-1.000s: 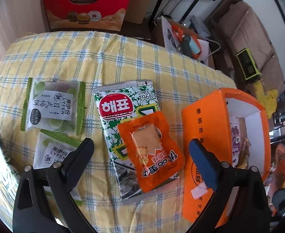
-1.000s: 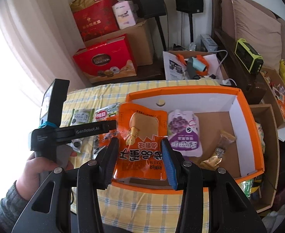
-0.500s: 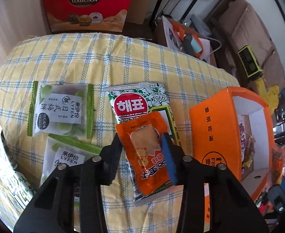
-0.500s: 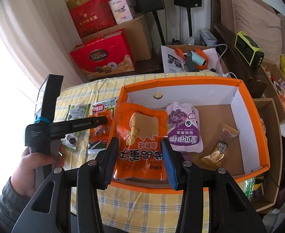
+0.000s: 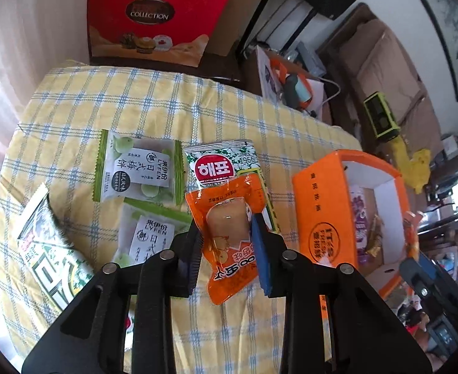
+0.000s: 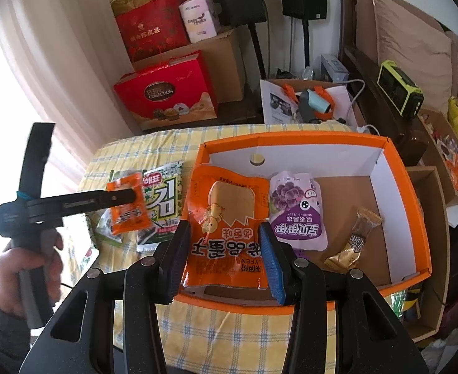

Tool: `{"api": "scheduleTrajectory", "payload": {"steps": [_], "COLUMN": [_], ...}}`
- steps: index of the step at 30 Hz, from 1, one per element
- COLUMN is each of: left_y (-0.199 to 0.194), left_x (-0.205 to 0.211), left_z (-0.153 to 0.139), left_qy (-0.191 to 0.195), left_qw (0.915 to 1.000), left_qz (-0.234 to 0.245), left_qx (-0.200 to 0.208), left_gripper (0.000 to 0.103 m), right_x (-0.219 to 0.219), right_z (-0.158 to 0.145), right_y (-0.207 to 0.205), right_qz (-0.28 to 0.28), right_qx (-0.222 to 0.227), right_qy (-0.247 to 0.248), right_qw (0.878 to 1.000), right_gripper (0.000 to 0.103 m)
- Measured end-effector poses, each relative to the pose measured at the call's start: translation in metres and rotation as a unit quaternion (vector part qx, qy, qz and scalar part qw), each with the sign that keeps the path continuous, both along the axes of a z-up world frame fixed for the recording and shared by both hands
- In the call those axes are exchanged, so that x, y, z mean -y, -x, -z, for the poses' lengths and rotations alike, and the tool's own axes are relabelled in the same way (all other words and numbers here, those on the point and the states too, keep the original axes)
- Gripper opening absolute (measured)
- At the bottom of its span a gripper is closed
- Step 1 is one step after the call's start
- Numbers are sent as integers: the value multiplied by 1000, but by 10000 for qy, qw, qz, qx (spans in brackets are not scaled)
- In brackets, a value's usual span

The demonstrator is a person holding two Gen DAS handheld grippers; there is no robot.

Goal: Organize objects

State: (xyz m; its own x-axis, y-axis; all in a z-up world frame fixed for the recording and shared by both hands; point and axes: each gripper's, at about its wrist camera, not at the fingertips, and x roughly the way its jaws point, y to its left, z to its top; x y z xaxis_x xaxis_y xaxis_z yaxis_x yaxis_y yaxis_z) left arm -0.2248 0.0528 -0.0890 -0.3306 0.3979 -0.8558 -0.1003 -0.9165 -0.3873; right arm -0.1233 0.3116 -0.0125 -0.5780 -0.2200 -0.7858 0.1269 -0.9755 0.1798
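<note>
Left gripper (image 5: 227, 237) has just been closing; its fingers (image 5: 261, 249) now pinch the small orange pouch (image 5: 229, 233) by its side edges, so the flat packet hangs between them, seemingly lifted clear of the seaweed pack (image 5: 221, 165) just past the fingertips. Probably headed for the orange box (image 5: 319, 205), off to the outer side of the right-hand finger. Right gripper (image 6: 224, 249) clamps the large orange pouch (image 6: 226, 230) the same way, held over the box's near rim, with the purple jelly pouch (image 6: 296, 208) lying inside just beside its right-hand finger. Green plum packets (image 5: 138, 168) lie on the checked surface (image 5: 135, 103), beyond the left-hand finger, unsorted.
</note>
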Motion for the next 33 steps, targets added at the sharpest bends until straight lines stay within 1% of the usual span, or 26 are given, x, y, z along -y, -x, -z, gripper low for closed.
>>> {"api": "scheduleTrajectory", "payload": {"steps": [3,7,10,13,19,23,26,27,31,33], "left_y": [-9,-22,-31,-38,-47,-51,-57,-60,-72,-77], "left_x": [2,-2,-8,-15,-34,-50,-62,-66,-80,-86], "left_z": [-11,-32,-46,-58,-71,-74,-79,-81,-89,-91], "left_qy": [-63,-56,45,58,0,21,45,86,510,628], "left_qw": [9999,9992,9981,9971,9957,9947,9934,9925,9854,9823], "left_qz": [60,193,291,355,567,716,799,818,848,854], "left_qx": [-121,-336,-535,-666,-729,-736,-825,-899,-1387,-1544], "left_gripper": [28,28,28,28,28,28,28,28,28,28], "right_x": [3,6,8,7,0,-8,-15,-18,-29,-32], "right_z": [-3,-7,-10,-14,-22,-27,-30,-31,-34,-35], "right_y": [-3,-4,-5,-7,-11,-14,-16,-17,-19,-21], "right_qz": [-6,-24,-16,2,84,162,222,246,360,399], "right_qx": [-113,-193,-267,-316,-425,-525,-577,-581,-624,-637], "right_qy": [-114,-224,-327,-350,-434,-482,-538,-526,-544,-568], "right_qw": [9999,9996,9991,9989,9981,9973,9966,9966,9959,9956], "right_gripper": [45,45,45,45,45,45,45,45,45,45]}}
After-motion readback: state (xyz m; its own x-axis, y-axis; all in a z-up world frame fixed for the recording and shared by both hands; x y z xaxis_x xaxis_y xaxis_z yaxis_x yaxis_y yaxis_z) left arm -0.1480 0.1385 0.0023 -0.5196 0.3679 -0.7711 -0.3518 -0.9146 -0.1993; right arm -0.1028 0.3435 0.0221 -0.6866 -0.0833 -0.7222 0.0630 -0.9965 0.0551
